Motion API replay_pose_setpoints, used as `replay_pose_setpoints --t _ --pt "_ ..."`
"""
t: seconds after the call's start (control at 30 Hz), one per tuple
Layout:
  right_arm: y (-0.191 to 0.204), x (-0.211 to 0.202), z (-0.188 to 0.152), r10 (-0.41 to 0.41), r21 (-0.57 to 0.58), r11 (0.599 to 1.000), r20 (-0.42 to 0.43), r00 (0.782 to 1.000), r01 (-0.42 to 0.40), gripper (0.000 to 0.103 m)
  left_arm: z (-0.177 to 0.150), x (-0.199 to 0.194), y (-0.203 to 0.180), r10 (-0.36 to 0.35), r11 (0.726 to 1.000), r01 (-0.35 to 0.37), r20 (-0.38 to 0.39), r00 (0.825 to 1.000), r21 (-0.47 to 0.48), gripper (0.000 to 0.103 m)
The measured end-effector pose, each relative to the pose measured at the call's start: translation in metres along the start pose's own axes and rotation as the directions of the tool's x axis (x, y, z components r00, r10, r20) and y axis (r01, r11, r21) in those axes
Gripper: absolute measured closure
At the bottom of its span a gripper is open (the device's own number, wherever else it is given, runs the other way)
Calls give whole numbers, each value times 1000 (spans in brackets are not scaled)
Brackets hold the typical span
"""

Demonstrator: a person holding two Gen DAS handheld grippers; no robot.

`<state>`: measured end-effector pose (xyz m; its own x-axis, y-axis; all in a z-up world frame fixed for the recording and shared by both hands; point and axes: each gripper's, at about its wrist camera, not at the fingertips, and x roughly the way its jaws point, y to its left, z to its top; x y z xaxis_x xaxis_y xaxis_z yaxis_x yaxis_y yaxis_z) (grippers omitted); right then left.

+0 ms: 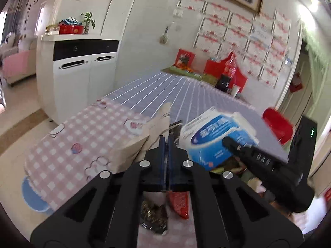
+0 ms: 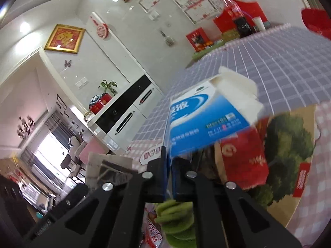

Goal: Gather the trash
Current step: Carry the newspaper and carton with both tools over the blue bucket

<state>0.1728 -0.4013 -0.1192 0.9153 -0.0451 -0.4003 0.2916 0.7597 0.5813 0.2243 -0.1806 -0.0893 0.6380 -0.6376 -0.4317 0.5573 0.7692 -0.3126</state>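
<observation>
Here we noted the right gripper (image 2: 169,161) clenched on the milk carton's (image 2: 206,119) lower corner, its long axis running toward one o'clock; left gripper (image 1: 166,142) pinched the paper bag's (image 1: 159,122) edge.

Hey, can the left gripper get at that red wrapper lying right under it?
Probably not yet. The left gripper has its jaws shut, seemingly on the paper bag edge. The red wrapper lies uncovered below, so it would have to let go first.

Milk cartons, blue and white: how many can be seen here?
1. The milk carton is held at its edge by the right tool, above the table. Others may be hidden.
</observation>
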Motion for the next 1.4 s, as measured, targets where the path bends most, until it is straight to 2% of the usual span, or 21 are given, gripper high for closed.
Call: replay_pose_setpoints --t 0.1,0.2,0.4,0.6,0.87,1.0,1.1,1.23,1.33,1.4 --pt "14 -13 4 -15 -76 997 53 998 19 98 10 -11 4 -44 998 47 52 998 -43 101" --pt "31 -29 8 -23 -159 986 119 993 42 99 20 -28 1 -69 996 75 123 990 -47 101" --pt "64 -48 15 44 -229 973 160 986 -6 99 34 -58 2 -81 994 94 204 976 -56 101" --pt "113 -47 1 127 -315 945 110 986 -87 99 40 -91 30 -34 994 59 262 965 -88 101" --pt "189 -14 -35 217 -402 893 -12 976 -204 100 39 -127 99 60 982 -3 295 954 -190 101" --pt "234 6 -60 274 -428 857 -90 957 -286 100 35 -152 140 135 970 -61 314 940 -234 101" --pt "275 27 -87 330 -434 821 -174 928 -373 100 31 -173 178 208 954 -120 318 925 -275 101" --pt "322 55 -129 374 -427 777 -279 885 -463 100 22 -192 239 323 915 -216 298 898 -341 101" --pt "357 88 -169 383 -425 745 -360 851 -515 100 10 -198 294 408 870 -288 254 877 -400 101" --pt "374 108 -192 377 -419 735 -402 835 -533 100 3 -195 321 439 847 -318 222 871 -427 101"
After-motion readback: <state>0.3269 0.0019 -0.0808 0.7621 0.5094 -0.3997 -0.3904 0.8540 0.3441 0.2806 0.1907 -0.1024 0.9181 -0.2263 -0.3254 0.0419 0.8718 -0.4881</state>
